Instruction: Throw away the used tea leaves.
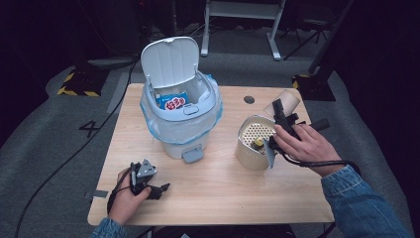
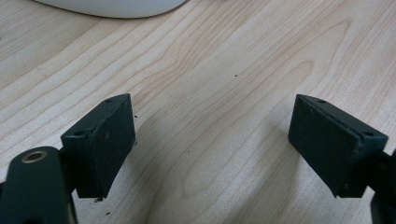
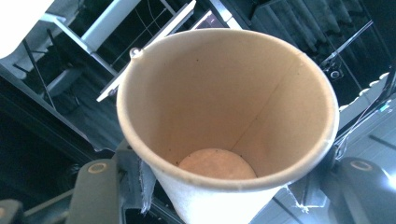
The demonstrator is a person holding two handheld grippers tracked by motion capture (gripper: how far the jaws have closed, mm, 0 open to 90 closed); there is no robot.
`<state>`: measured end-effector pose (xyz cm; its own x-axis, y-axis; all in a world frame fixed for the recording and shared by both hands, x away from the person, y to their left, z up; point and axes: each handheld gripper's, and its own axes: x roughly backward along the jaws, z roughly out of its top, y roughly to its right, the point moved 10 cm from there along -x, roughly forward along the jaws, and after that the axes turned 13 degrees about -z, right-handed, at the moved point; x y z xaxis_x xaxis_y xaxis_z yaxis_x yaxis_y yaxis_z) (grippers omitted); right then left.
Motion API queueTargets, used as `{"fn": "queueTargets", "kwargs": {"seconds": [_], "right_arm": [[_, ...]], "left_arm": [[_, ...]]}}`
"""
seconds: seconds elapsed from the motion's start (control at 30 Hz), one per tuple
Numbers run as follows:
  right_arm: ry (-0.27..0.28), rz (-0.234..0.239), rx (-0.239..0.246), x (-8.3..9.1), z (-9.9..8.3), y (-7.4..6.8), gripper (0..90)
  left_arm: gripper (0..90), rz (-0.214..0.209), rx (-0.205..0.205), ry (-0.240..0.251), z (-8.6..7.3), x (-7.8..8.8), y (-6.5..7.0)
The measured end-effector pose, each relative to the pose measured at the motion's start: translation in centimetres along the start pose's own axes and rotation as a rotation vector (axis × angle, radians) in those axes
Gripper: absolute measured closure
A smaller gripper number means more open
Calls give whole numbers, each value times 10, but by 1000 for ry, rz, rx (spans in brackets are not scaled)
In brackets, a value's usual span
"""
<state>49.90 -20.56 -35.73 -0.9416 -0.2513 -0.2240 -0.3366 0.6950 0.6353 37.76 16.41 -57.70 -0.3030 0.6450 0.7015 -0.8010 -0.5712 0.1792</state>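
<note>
The table [image 1: 218,193] carries a white bin [image 1: 181,106] with its lid up. Right of the bin stands a perforated canister [image 1: 253,144]. Beyond the canister, the right gripper [image 1: 280,115] clamps a paper cup [image 3: 224,126]. The left gripper [image 1: 157,190] rests near the bin, jaws apart.

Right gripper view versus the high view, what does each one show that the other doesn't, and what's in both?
The right gripper view alone looks down into the paper cup: bare inside wall, round bottom, nothing in it.

The high view alone shows the white bin with its lid up, a blue packet inside, a perforated metal basket, and the left gripper resting low on the wooden table with nothing between its jaws.

Both show the right gripper shut on the paper cup, held off the table.
</note>
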Motion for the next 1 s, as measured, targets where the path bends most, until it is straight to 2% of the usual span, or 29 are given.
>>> {"fn": "queueTargets", "kwargs": {"seconds": [0.1,0.13,0.23,0.27,0.3,0.33,0.37,0.4,0.43,0.5,0.57,0.6,0.63,0.67,0.7,0.83,0.87,0.9,0.93,0.97,1.0], "right_arm": [[-2,4,-16,0,-1,0,371],[2,52,-132,0,-1,-3,365],[10,140,-330,-3,-3,-10,358],[10,163,-388,-3,-4,-13,356],[10,163,-388,-3,-4,-13,356],[6,196,-471,-4,-5,-16,353],[4,218,-525,-5,-6,-18,351],[3,282,-660,-5,-7,-25,348],[3,282,-660,-5,-7,-25,348],[16,371,-847,-5,-6,-33,345],[27,437,-1004,-5,-4,-37,343],[27,437,-1004,-5,-4,-37,343],[31,495,-1159,-3,-2,-39,342],[27,531,-1235,-3,-1,-40,341],[27,531,-1235,-3,-1,-40,341],[32,671,-1519,1,4,-39,338],[46,735,-1654,2,6,-37,337],[46,735,-1654,2,6,-37,337],[56,776,-1762,2,6,-35,337],[56,776,-1762,2,6,-35,337],[66,801,-1815,2,6,-34,336]], "left_arm": [[152,0,0,0,0,0,0],[152,0,0,0,0,0,0],[151,0,1,1,0,0,0],[152,0,1,1,0,0,0],[152,0,1,1,0,0,0],[152,0,0,0,0,0,0],[152,0,0,0,0,0,0],[152,0,0,0,0,0,0],[152,0,0,0,0,0,0],[152,0,0,0,0,0,0],[152,0,0,0,0,0,0],[151,0,0,0,0,0,0],[152,-1,0,0,0,0,0],[152,0,0,0,0,0,0],[152,0,0,0,0,0,0],[152,0,0,0,0,0,0],[152,0,0,0,0,0,0],[152,0,0,0,0,0,0],[151,-1,0,0,0,0,0],[151,-1,0,0,0,0,0],[151,-2,2,1,0,0,0]]}}
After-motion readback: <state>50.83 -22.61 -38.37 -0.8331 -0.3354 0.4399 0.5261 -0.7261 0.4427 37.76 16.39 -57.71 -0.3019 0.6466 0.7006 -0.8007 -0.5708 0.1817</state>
